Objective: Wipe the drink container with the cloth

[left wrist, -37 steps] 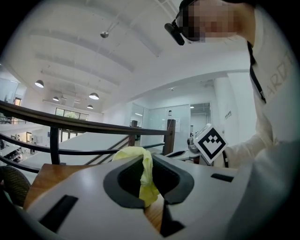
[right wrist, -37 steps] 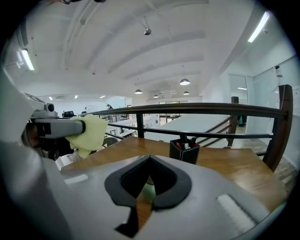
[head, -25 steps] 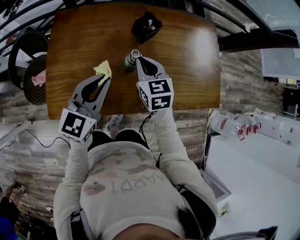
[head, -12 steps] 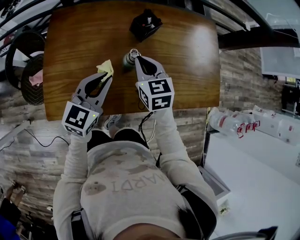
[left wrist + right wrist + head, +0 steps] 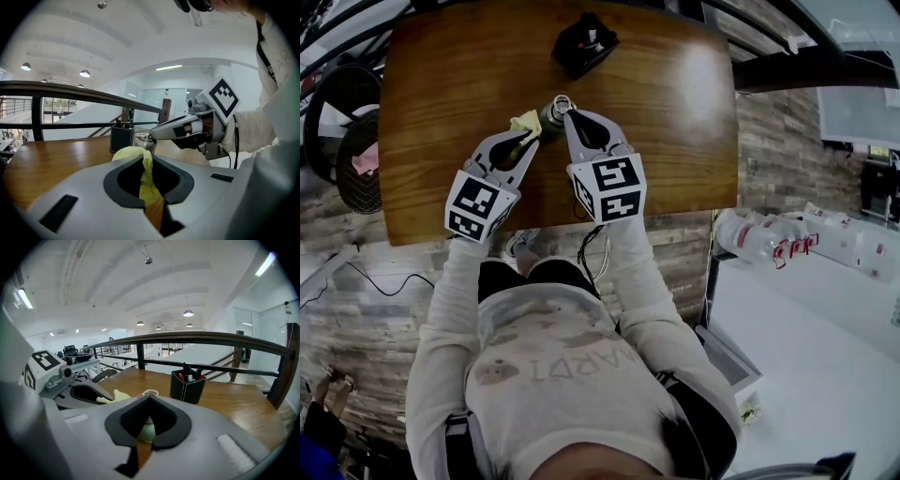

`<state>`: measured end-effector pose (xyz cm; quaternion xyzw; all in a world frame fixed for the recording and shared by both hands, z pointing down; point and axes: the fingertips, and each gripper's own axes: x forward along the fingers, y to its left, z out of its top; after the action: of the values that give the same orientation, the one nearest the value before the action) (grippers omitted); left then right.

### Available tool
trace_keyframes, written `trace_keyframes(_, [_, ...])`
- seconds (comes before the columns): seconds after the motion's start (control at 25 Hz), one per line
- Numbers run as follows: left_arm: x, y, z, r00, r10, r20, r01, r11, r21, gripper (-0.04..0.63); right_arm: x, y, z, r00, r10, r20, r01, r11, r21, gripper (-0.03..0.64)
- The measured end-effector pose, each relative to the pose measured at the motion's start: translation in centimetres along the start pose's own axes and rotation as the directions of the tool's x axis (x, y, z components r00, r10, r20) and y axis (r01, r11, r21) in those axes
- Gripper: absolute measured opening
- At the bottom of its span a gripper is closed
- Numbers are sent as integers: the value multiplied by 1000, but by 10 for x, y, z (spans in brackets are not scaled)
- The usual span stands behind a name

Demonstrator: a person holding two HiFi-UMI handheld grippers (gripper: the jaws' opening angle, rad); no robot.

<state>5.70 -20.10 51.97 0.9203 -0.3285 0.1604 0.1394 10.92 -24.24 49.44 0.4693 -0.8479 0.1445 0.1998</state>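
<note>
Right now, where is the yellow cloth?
In the head view the yellow cloth is pinched in the left gripper, just left of the drink container that the right gripper holds, near the table's middle.

You have one bottle (image 5: 549, 119), one cloth (image 5: 525, 122) beside it, one pen holder (image 5: 583, 47) beyond it, one left gripper (image 5: 529, 139), one right gripper (image 5: 566, 114).
</note>
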Motion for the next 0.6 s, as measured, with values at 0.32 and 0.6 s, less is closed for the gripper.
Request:
trace_keyframes(0.32, [26,8,-9,999,-29,-40,28,999,-19,29,1,-1,-1,1000,9,8,-9,1000,1,11])
trace_keyframes(0.6, [33,8,-10,996,-77,-40,75,996,-42,29,2,-1,-1,1000,19,15,-19,1000,16,11])
